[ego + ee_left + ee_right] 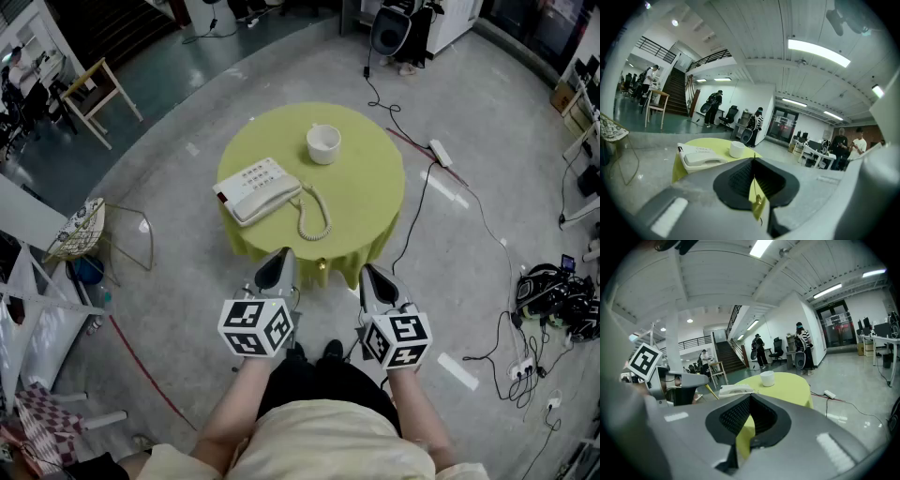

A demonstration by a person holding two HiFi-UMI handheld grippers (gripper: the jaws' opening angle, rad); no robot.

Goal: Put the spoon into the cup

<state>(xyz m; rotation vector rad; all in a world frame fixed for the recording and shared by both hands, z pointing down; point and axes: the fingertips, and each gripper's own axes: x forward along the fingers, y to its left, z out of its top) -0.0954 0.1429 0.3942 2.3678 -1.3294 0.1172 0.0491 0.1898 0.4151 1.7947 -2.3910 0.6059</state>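
A white cup [323,144] stands upright near the far side of a round table with a yellow-green cloth [367,192]. The cup [737,149] shows in the left gripper view and, as a small cup [767,378], in the right gripper view. No spoon shows in any view. My left gripper [282,254] and right gripper [369,271] hover side by side just short of the table's near edge, pointing toward it. Both have their jaws together with nothing between them. The left gripper's [753,160] and right gripper's [749,397] closed pads frame the table ahead.
A white telephone [258,190] with a coiled cord [314,220] lies on the table left of the cup. A power strip [441,153] and cables trail on the floor at right. A wire chair [84,230] and a wooden chair [94,94] stand at left. People stand far off.
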